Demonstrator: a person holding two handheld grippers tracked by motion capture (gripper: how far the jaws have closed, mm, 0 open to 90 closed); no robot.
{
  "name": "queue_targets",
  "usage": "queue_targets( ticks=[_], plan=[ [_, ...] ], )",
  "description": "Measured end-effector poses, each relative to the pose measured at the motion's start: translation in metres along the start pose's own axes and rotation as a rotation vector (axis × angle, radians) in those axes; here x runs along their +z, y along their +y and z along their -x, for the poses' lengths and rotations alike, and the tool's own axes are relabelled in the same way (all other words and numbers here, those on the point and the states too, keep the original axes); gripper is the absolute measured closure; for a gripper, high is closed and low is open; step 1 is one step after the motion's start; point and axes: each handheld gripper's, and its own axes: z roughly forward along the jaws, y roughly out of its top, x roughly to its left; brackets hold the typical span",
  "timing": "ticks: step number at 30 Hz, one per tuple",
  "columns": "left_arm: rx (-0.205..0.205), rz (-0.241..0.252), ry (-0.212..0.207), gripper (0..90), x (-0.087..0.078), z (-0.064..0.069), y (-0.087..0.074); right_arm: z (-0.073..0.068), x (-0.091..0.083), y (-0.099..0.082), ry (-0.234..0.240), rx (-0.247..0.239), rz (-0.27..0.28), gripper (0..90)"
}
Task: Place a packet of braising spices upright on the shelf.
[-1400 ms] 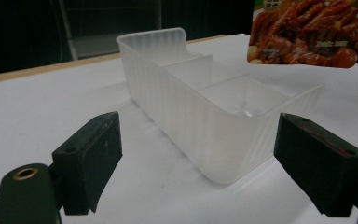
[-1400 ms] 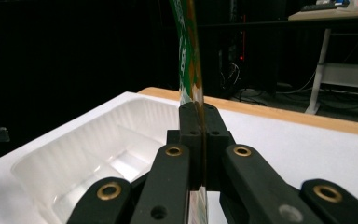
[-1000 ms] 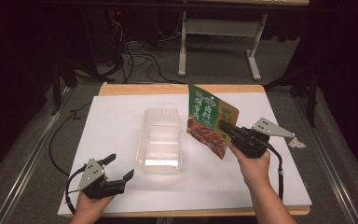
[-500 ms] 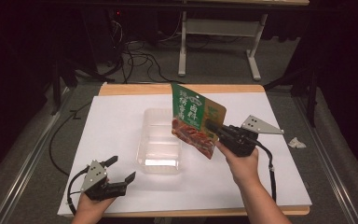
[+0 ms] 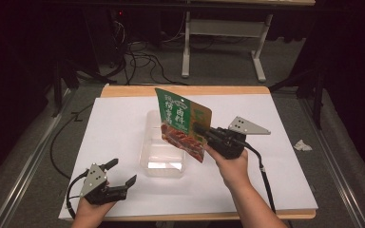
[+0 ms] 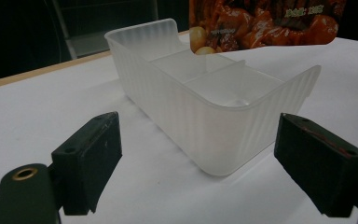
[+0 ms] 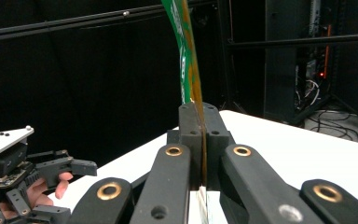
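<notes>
My left gripper [image 5: 116,183] rests at the near left corner of the white table sheet [image 5: 119,128], jaws standing wide apart with nothing between them; in the left gripper view its two pads frame the near end of the clear plastic container [image 6: 214,100] without touching it. My right gripper [image 5: 199,128] is clamped flat on one edge of the green snack pouch [image 5: 183,123]; in the right gripper view the pouch [image 7: 186,60] rises from between the pressed pads and curves upward. The pouch hangs tilted in the air, its lower printed part over the right side of the container [image 5: 164,145], clear of the rim as far as the high view shows. The container lies lengthwise in the middle of the sheet and is split by a cross wall into compartments. Judged step: carry the pouch over the container and lay it inside. To do this well, I should keep the clamp firm until the pouch is centred over the opening, then turn the wrist so the pouch lies along the long axis and lower the free end first. The pouch looks about as wide as the container, so a skewed entry may catch on a wall and shove the light container across the sheet. If it slides, the left gripper is near enough to brace its near end. Beyond the table stand a desk frame [image 5: 223,42] and loose cables [image 5: 138,57] on the floor.
</notes>
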Motion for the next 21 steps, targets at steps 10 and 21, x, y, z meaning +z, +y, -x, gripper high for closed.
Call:
queue_targets(
  ticks=[10,21],
  plan=[
    [-0.005,0.009,0.010,15.7,-0.004,-0.002,0.000,-0.012,0.015,-0.006,0.052,0.015,0.006,90.0],
    [-0.011,0.010,0.022,15.7,-0.005,-0.004,-0.001,-0.022,0.033,-0.016,0.092,0.017,-0.016,90.0]
  ],
)
